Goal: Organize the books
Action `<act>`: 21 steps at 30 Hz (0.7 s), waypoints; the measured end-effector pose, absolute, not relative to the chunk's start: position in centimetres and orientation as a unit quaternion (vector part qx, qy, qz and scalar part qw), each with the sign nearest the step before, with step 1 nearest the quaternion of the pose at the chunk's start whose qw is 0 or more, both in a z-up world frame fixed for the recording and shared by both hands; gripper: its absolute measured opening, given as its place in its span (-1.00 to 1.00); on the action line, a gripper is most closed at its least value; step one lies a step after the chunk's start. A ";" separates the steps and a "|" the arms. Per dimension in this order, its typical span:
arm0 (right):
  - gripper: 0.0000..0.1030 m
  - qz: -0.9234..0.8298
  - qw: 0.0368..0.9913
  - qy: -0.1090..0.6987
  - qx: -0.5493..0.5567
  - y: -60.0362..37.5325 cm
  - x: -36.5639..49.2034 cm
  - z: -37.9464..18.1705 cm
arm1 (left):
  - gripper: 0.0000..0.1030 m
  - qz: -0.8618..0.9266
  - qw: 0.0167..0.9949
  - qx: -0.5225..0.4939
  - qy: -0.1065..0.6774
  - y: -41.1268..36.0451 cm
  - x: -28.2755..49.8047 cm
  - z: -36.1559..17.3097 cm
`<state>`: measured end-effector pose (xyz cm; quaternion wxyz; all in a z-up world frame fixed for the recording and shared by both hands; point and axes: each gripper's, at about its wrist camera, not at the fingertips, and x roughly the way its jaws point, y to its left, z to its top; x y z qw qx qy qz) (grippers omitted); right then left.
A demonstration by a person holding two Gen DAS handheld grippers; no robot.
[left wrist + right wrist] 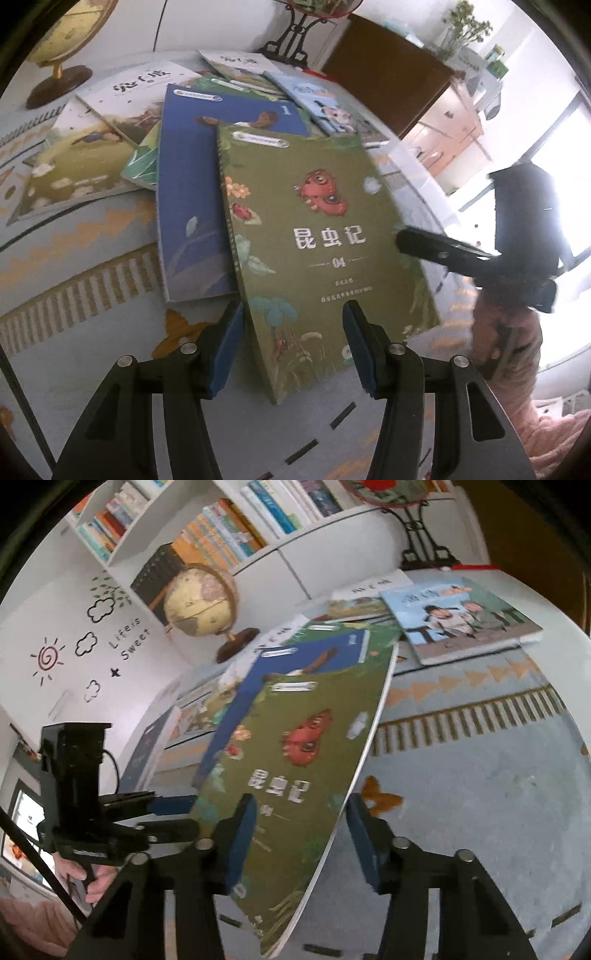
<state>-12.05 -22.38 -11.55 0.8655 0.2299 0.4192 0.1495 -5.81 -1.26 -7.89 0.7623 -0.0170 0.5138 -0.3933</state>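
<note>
Green insect book (317, 236), tilted above the blue book (188, 206) on the rug (92, 325); whether either gripper holds it cannot be told. Left gripper (293, 347) and right gripper (301, 843) fingers spread wide. Risk: the unsupported book slips, scattering the pile.

Open carpet (92, 350) is left free on the near side and beyond the green book (317, 236). The far side is blocked by overlapping books (155, 96), a globe (199, 602), a black stand (424, 542) and the shelf unit (332, 550).
</note>
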 end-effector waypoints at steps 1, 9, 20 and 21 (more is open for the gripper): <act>-0.09 0.146 0.862 0.425 0.234 -22.6 -11.8 -12.0 | 0.00 -0.395 0.761 -0.021 0.515 -1.2 -5.7 -8.0; -0.34 0.179 0.847 0.422 0.268 -23.2 -10.9 -12.9 | -0.41 -0.375 0.765 -0.025 0.523 -1.8 -5.1 -8.8; -0.81 0.208 0.870 0.388 0.221 -19.7 -11.7 -10.0 | -0.33 -0.340 0.798 0.046 0.495 -1.3 -6.7 -6.6; -0.81 0.209 0.872 0.385 0.217 -19.4 -11.8 -9.8 | -0.32 -0.337 0.800 0.047 0.495 -1.0 -6.7 -6.5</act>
